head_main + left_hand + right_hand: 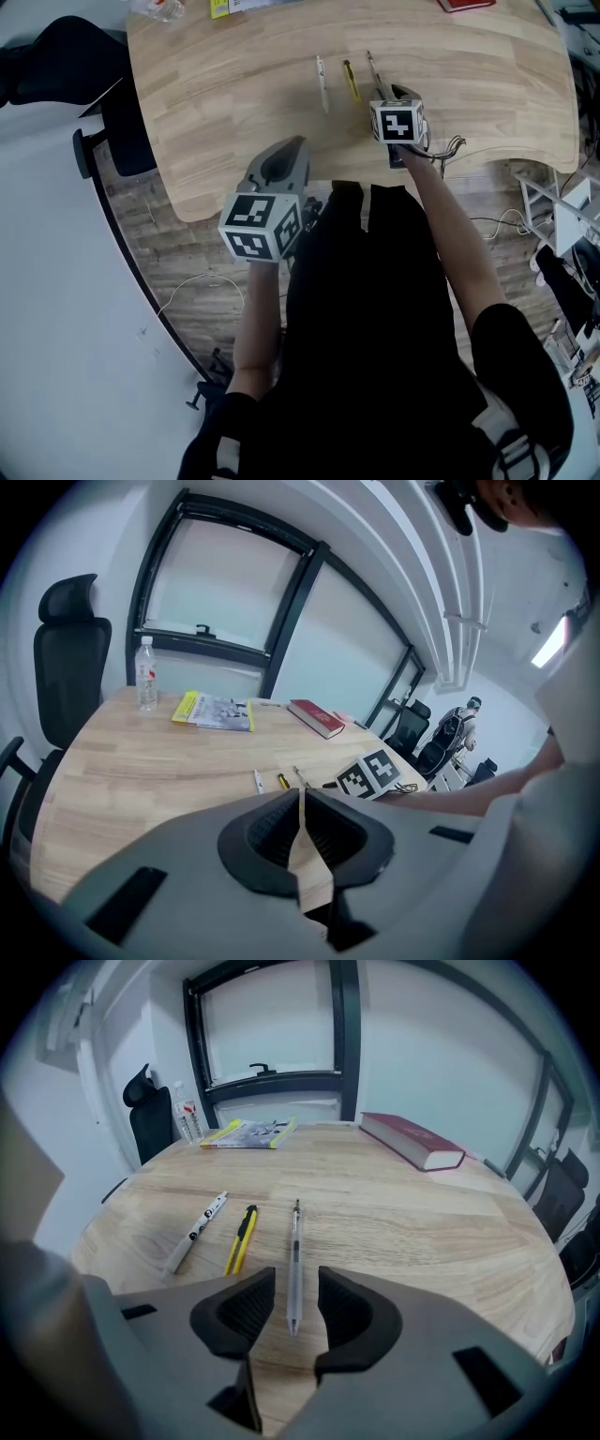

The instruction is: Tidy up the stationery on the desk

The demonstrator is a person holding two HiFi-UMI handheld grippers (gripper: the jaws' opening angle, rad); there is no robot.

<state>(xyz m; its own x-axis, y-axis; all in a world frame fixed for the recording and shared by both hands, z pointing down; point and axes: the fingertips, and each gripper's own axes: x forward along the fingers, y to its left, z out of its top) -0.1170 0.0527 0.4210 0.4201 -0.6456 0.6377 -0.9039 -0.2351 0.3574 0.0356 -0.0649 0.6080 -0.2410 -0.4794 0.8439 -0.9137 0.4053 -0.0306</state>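
Note:
Three pens lie side by side on the wooden desk (225, 84): a white one (322, 82) (195, 1230), a yellow one (351, 81) (240, 1238) and a clear one (374, 75) (295, 1260). My right gripper (292, 1290) (397, 96) stands open at the desk's near edge. The near end of the clear pen lies on the wood between its jaws, and the pads do not press on it. My left gripper (300, 799) (286, 155) hangs at the near edge, left of the pens, shut with nothing in it.
At the far side of the desk lie a red book (412, 1141) (316, 717) and a yellow booklet (248, 1132) (214, 710), and a water bottle (145, 674) stands there. A black office chair (66, 658) stands at the desk's left end. A person with a backpack stands far off.

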